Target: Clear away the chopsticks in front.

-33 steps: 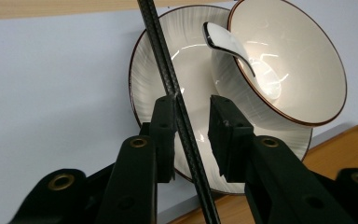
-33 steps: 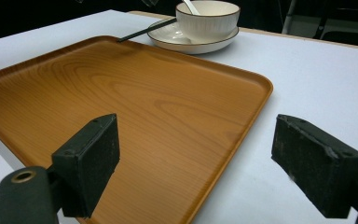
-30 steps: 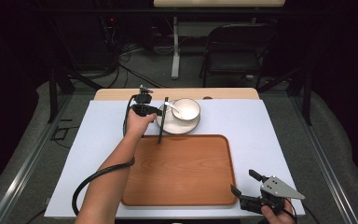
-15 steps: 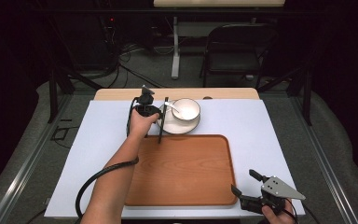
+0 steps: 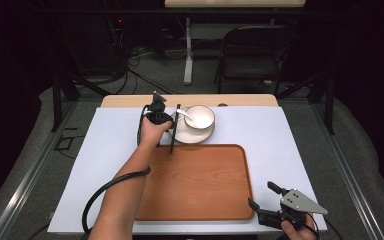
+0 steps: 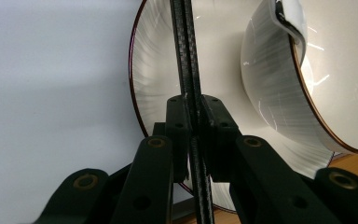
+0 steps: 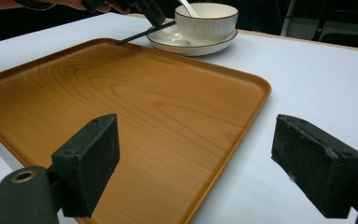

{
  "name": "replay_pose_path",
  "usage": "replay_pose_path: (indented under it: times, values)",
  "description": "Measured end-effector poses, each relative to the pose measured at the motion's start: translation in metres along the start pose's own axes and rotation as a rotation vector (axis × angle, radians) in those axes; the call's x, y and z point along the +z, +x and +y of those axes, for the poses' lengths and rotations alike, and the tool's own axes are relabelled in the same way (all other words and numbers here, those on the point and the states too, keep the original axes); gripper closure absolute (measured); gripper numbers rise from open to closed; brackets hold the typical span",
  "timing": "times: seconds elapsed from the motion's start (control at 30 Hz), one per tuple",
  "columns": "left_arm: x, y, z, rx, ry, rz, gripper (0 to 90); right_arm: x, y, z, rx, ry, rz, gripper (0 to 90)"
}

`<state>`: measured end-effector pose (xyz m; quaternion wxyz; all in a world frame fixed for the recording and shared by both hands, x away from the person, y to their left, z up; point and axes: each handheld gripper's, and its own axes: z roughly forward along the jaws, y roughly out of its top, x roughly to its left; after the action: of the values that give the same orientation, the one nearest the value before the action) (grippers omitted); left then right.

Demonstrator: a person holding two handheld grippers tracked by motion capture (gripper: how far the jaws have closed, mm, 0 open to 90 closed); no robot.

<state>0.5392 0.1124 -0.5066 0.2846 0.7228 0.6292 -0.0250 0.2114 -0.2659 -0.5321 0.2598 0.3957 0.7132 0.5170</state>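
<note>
Lying with its long axis running from the far side of the table toward the person, the black rod (image 5: pixel 174 129) (two thin carbon-weave sticks pressed side by side, going by the left gripper view) sits just left of the saucer (image 5: pixel 192 135); its near tip reaches the far edge of the wooden tray (image 5: pixel 195 185) and its far end rises beside the saucer's rim. The left gripper (image 5: pixel 166 121), left of the saucer, has its jaws pinched tight on the rod near the middle. A white bowl (image 5: pixel 199 117) with a spoon (image 5: pixel 185 115) in it stands on the saucer. The right gripper (image 5: pixel 264 200) hangs by the tray's near right corner, far from the saucer, jaws spread wide and holding nothing
</note>
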Motion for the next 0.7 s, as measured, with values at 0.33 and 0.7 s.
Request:
replay_pose_path:
  times: [0.33,0.7]
  values:
    - [0.0068,0.0030,0.0029,-0.092,0.040,-0.025,84.0,-0.0003,-0.0003,-0.0001,-0.002,-0.002,-0.001,14.7]
    - [0.0086,0.0041,0.0059,-0.152,0.060,-0.037,85.4,-0.0005,0.0000,0.0000,-0.005,-0.004,0.001,14.7]
